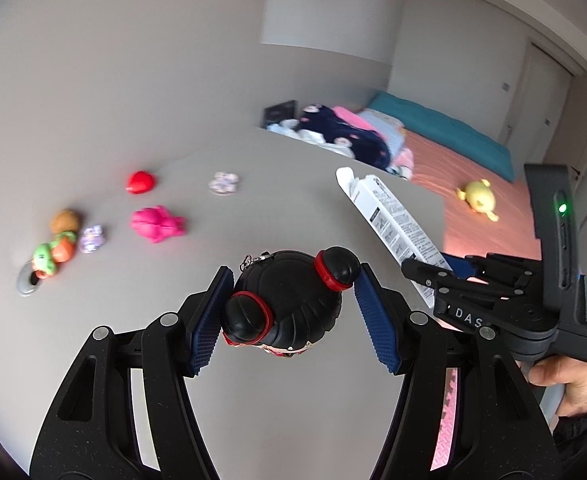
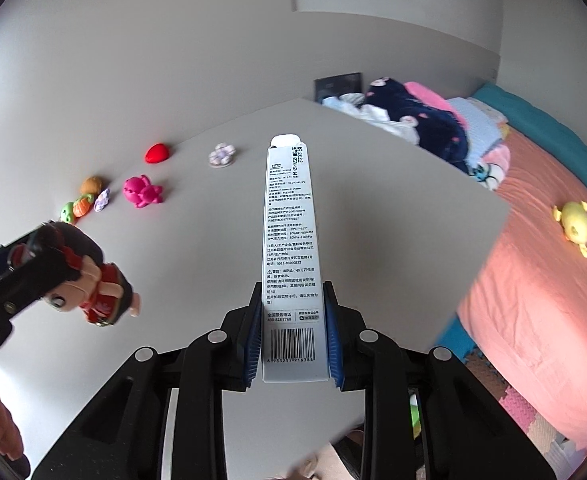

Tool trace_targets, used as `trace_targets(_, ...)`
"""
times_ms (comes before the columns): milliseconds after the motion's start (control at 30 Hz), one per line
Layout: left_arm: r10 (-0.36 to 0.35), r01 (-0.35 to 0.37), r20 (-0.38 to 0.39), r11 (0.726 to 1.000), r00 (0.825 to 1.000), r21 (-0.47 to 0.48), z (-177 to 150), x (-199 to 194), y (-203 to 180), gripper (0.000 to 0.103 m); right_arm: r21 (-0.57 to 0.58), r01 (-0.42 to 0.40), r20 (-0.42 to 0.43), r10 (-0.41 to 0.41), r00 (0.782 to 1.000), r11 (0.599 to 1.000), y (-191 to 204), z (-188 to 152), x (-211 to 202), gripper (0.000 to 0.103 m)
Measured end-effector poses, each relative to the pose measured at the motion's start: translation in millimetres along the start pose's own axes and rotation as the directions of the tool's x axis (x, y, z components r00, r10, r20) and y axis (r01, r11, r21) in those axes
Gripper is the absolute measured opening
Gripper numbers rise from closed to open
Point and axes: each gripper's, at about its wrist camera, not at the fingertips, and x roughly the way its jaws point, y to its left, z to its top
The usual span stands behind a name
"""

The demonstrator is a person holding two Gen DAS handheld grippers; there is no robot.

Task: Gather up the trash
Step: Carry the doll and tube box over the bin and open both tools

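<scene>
Above the near edge of the table point(image 2: 373, 240): both grippers were held over the grey top, each with something between its fingers
Right gripper point(image 2: 292, 340): closed on the long white carton point(image 2: 288, 256), blue pads pressed to its two sides near the barcode end; the open flap end pointed toward the far corner
Left gripper point(image 1: 289, 312): its pads flanked the doll point(image 1: 289, 300) with black hair buns; the left pad touched the head, the right pad met one bun, so it gripped the doll
Far left edge of table: red heart point(image 2: 157, 153), pink toy point(image 2: 142, 191), two pale flower pieces, an orange-and-green cluster point(image 2: 78, 207), all apart from the carton
Beyond the right edge: a bed point(image 2: 533, 280) with a yellow plush point(image 2: 573, 224) and piled clothes point(image 2: 413, 120)
</scene>
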Motion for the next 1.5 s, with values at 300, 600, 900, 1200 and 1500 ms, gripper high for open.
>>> trace_targets(300,-0.095,0.097,-0.026,0.990,0.995,0.103,-6,11,-83,0.061,0.089,0.055,0.033,-0.059,0.998,0.994,-70,-29,-55,0.029)
trace_targets(600,-0.180,0.193,-0.082,0.961,0.980,0.200,-26,22,-161,0.061,0.192,0.129,0.031,-0.137,0.990,0.973,-137,-67,-95,0.029)
trace_targets(900,-0.220,0.270,-0.195,0.919,0.956,0.288,-60,49,-229,0.061,0.293,0.162,0.003,-0.170,0.985,0.942,-191,-105,-116,0.029)
trace_targets(1200,-0.206,0.303,-0.295,0.892,0.933,0.336,-90,80,-266,0.061,0.356,0.183,-0.058,-0.174,0.983,0.916,-228,-138,-102,0.028)
trace_targets(1500,-0.151,0.248,-0.315,0.922,0.937,0.298,-95,109,-270,0.097,0.372,0.298,-0.091,-0.285,0.954,0.879,-246,-152,-80,0.101)
